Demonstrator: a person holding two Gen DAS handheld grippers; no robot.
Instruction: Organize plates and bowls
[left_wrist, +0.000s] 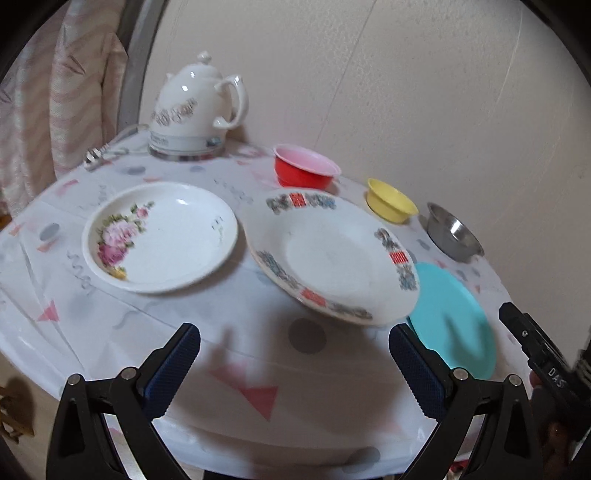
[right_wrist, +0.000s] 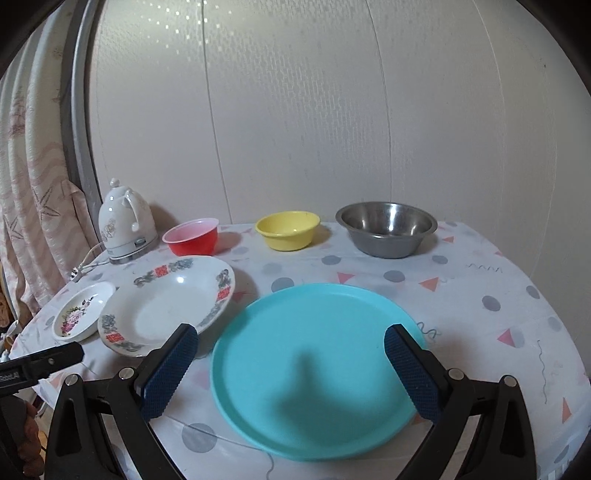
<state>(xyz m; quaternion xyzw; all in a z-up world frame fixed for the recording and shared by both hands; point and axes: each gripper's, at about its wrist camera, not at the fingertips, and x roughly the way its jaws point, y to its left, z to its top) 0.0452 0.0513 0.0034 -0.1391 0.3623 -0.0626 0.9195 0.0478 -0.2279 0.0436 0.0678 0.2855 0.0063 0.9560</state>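
On the round table lie three plates in a row: a small white plate with pink flowers (left_wrist: 159, 236) (right_wrist: 83, 310) at the left, a larger white plate with a red and grey rim pattern (left_wrist: 332, 254) (right_wrist: 166, 302) in the middle, and a turquoise plate (left_wrist: 452, 317) (right_wrist: 314, 369) at the right. Behind them stand a red bowl (left_wrist: 304, 171) (right_wrist: 192, 236), a yellow bowl (left_wrist: 391, 201) (right_wrist: 288, 229) and a steel bowl (left_wrist: 454, 232) (right_wrist: 388, 229). My left gripper (left_wrist: 295, 369) is open above the near table edge, short of the patterned plate. My right gripper (right_wrist: 291, 373) is open, its fingers astride the turquoise plate's near half.
A white ceramic kettle (left_wrist: 195, 107) (right_wrist: 125, 221) on its base stands at the back left, its cord and plug (left_wrist: 94, 157) trailing on the tablecloth (right_wrist: 480, 314). A curtain (left_wrist: 55, 110) hangs at the left; a wall runs close behind the table.
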